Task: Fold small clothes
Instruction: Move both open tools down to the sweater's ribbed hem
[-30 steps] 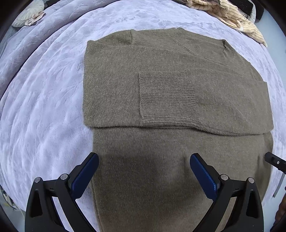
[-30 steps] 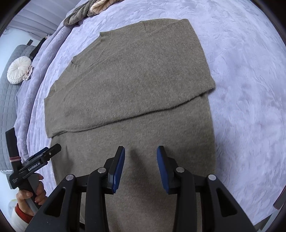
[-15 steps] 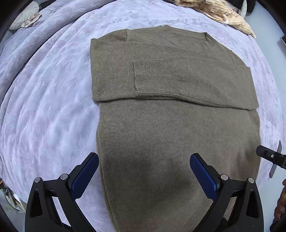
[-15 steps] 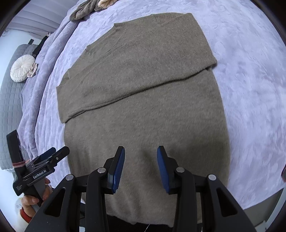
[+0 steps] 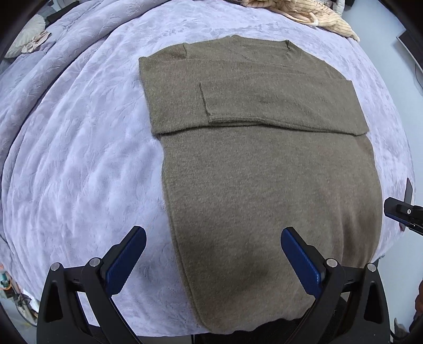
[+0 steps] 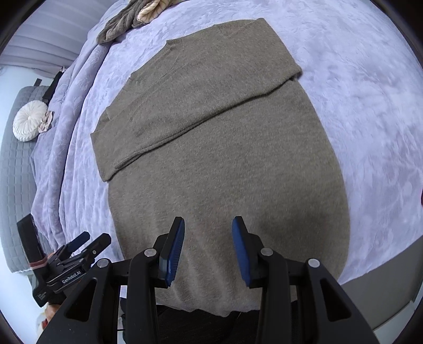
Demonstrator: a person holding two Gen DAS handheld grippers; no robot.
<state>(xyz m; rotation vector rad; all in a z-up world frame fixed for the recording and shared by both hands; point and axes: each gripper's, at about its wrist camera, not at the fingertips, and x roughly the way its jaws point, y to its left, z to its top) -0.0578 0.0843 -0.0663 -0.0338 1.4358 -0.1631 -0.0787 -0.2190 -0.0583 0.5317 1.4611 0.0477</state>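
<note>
An olive-brown knit sweater (image 5: 264, 185) lies flat on the lilac bedspread, both sleeves folded across the chest, collar at the far end. It also shows in the right wrist view (image 6: 224, 158). My left gripper (image 5: 212, 254) is wide open and empty above the sweater's near left hem edge. My right gripper (image 6: 208, 246) is partly open and empty above the hem's middle. The left gripper's body (image 6: 66, 262) shows at the lower left of the right wrist view. The tip of the right gripper (image 5: 401, 211) shows at the right edge of the left wrist view.
The lilac bedspread (image 5: 79, 158) covers the bed. A cream striped garment (image 5: 304, 10) lies at the far end, with a brown knit item (image 6: 119, 26) beside it. A round white cushion (image 6: 29, 121) rests on grey quilting. The bed's near edge (image 6: 383, 264) is close.
Both grippers have pulled back toward the hem and risen, so the whole sweater now shows. Jaw openings are unchanged.
</note>
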